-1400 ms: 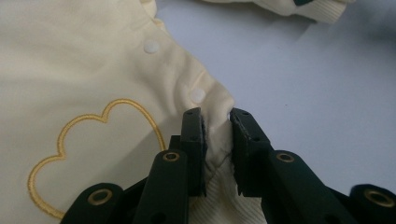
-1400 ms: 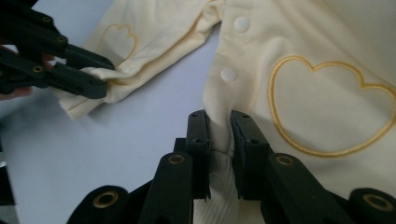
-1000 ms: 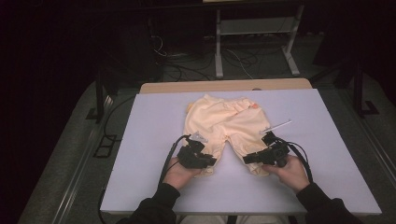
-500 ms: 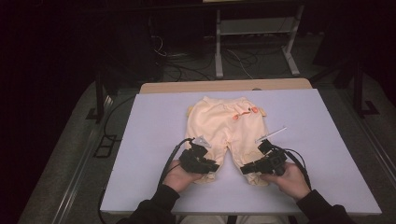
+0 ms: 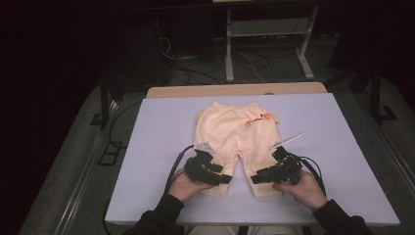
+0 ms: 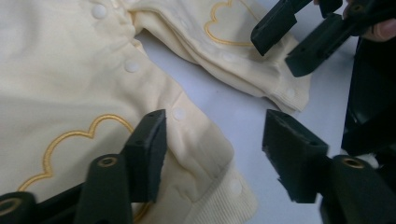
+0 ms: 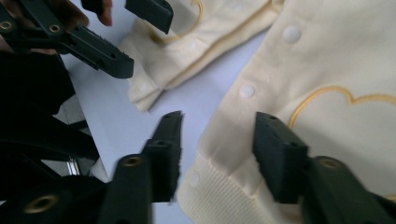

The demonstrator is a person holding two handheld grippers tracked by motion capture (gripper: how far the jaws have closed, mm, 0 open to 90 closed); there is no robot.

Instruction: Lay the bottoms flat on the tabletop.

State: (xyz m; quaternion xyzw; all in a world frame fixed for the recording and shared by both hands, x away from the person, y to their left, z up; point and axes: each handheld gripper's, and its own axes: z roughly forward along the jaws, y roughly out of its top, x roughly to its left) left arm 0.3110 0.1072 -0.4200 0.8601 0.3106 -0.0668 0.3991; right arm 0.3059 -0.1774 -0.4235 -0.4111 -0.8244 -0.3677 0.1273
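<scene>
My left claw (image 5: 226,179) and right claw (image 5: 255,178) have just been opening, jaws parted over the cuffs of the yellow baby pants (image 5: 235,139), gripping nothing. The pants lie flat mid-desk (image 5: 342,147); beyond, dark floor (image 5: 73,147), cables (image 5: 195,73), a metal stand (image 5: 269,34).

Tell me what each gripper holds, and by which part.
Nothing is held. The left gripper and right gripper have just been opening; their fingers stand apart over the cuffs of the yellow baby pants.
</scene>
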